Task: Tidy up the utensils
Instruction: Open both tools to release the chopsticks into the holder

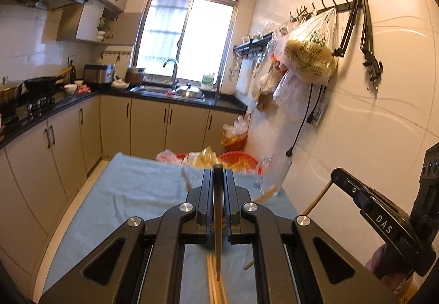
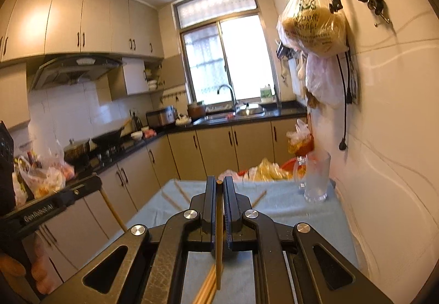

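Gripping one chopstick apiece — left gripper (image 1: 218,180) clamped on a dark-tipped chopstick (image 1: 218,221), right gripper (image 2: 219,188) clamped on a pale wooden chopstick (image 2: 219,235), both sticks hanging down between the jaws. Below on the blue cloth (image 2: 288,210) over the bench, a loose bundle of chopsticks (image 2: 207,287) — a few more scattered farther back. Near the wall, a clear glass (image 2: 317,180) standing upright.

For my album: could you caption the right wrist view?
Right claw shut on one chopstick above a blue cloth, glass ahead.
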Available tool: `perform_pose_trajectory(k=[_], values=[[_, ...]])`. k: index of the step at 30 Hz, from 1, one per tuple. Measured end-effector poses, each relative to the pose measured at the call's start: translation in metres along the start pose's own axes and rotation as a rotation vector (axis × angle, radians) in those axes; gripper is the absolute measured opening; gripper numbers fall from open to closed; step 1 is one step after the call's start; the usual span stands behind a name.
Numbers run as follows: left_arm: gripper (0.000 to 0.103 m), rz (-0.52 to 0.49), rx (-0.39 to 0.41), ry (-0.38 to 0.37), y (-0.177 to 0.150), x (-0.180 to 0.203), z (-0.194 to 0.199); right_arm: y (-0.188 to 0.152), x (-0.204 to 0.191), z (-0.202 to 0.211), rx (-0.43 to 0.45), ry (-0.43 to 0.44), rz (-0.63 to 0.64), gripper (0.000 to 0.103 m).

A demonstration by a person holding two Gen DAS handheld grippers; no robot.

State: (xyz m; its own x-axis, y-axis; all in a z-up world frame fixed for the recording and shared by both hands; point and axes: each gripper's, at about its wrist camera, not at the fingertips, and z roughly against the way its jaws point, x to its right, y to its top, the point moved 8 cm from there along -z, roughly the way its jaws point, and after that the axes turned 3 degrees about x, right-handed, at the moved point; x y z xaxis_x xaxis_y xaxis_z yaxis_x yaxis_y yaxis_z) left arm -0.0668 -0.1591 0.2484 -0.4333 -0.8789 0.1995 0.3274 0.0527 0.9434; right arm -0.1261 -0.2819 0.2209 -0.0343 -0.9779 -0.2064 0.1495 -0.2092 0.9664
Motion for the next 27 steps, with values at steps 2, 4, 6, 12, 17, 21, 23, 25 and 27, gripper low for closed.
perform_pose_trajectory(k=[2, 4, 6, 12, 17, 21, 23, 25, 27], values=[[0.007, -0.019, 0.024, -0.002, 0.014, 0.006, -0.015, 0.013, 0.001, -0.012, 0.027, 0.001, -0.013, 0.006], [0.007, -0.027, 0.042, -0.001, 0.025, 0.01, -0.027, 0.024, 0.002, -0.023, 0.049, 0.001, -0.027, 0.006], [0.007, -0.017, 0.061, -0.006, 0.036, 0.011, -0.044, 0.034, 0.003, -0.035, 0.071, 0.001, -0.044, 0.006], [0.007, -0.007, 0.016, 0.004, 0.031, 0.006, -0.105, 0.04, 0.012, -0.089, 0.092, -0.062, -0.026, 0.006], [0.007, -0.006, -0.098, 0.026, -0.003, -0.006, -0.149, 0.012, 0.026, -0.134, -0.003, -0.085, -0.053, 0.006], [0.007, 0.016, -0.137, 0.026, -0.016, -0.012, -0.158, -0.01, 0.034, -0.155, -0.075, -0.078, -0.07, 0.006], [0.009, 0.022, -0.131, 0.016, -0.016, -0.011, -0.154, -0.016, 0.037, -0.16, -0.093, -0.075, -0.081, 0.007], [0.024, 0.021, -0.13, 0.003, -0.015, -0.009, -0.148, -0.019, 0.04, -0.161, -0.104, -0.073, -0.099, 0.011], [0.043, 0.031, -0.107, -0.011, -0.011, -0.007, -0.136, -0.019, 0.042, -0.16, -0.112, -0.063, -0.119, 0.026]])
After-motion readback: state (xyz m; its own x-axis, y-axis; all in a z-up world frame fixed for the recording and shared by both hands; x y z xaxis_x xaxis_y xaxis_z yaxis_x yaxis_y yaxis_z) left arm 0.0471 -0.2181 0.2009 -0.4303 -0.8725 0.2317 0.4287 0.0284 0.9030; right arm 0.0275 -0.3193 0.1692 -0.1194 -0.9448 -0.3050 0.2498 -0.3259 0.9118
